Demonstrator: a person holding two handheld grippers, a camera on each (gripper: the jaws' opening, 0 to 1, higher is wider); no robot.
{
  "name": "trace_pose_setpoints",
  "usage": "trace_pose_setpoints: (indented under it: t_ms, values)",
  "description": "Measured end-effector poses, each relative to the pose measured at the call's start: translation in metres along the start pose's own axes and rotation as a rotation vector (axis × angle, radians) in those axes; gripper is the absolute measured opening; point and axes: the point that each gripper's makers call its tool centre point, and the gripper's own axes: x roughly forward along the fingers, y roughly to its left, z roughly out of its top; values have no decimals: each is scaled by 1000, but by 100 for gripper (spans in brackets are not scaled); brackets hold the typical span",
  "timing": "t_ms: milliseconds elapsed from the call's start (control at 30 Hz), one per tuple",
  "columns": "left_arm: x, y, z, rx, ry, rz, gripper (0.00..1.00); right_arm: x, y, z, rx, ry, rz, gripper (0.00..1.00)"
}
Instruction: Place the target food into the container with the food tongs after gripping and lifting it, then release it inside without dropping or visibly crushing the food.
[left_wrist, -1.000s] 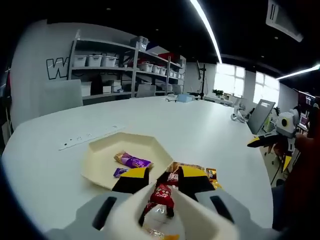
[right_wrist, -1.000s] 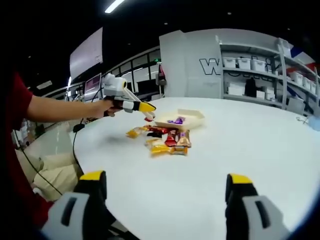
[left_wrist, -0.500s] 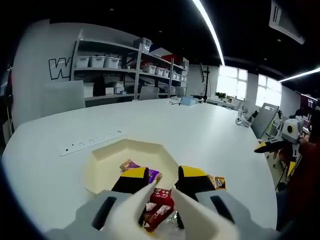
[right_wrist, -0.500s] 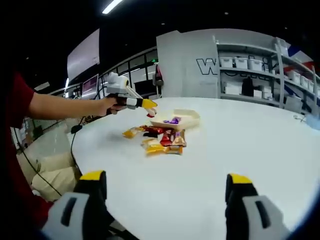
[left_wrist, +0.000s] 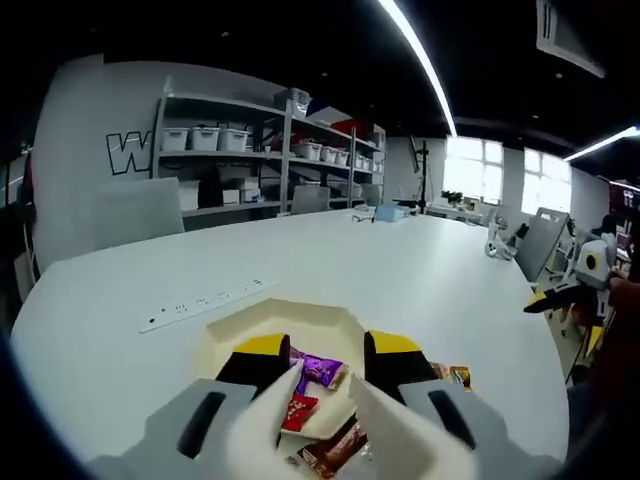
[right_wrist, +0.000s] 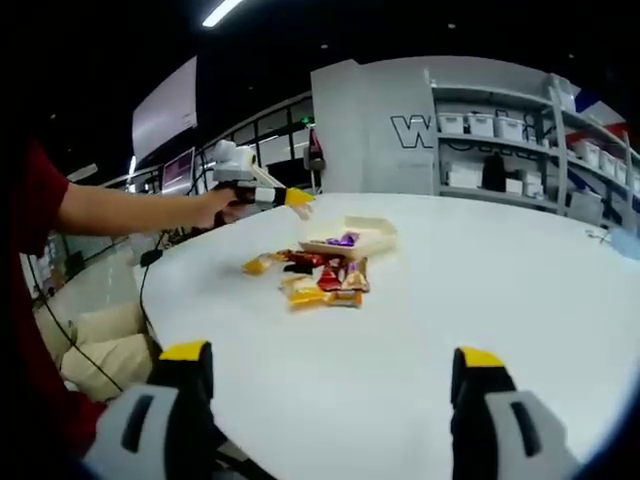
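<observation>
Tongs (left_wrist: 318, 385) in the left gripper (left_wrist: 320, 362) pinch a red candy (left_wrist: 297, 410) over the tray (left_wrist: 232, 328). Releasing too near the rim risks a spill. Right gripper (right_wrist: 325, 380) hangs with jaws wide apart.

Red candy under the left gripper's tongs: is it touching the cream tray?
Cannot tell. In the left gripper view the red candy overlaps the tray between the tongs, but whether it hangs or rests there is unclear.

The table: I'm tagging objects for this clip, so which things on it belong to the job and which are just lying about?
Job:
- tray
- purple candy in it
- red candy between the tongs
- candy pile
- left gripper

Lying about:
- power strip
- shelves
- right gripper, idle
</observation>
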Motion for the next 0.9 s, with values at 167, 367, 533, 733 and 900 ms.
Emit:
trace_pose_setpoints:
  t_ms: [167, 367, 533, 733, 900]
  values:
    - [-5, 4, -6, -1, 20, 7, 28, 2, 5, 1, -6, -1, 11, 99]
    - [-12, 8, -16, -9, 44, 15, 28, 3, 9, 1, -11, 2, 20, 99]
    - [-15, 11, -15, -17, 40, 23, 28, 2, 9, 3, -12, -3, 22, 99]
    - [-16, 10, -20, -24, 58, 18, 28, 3, 10, 3, -14, -1, 24, 99]
    - [-18, 12, -30, -27, 70, 26, 28, 3, 10, 3, -15, 1, 26, 99]
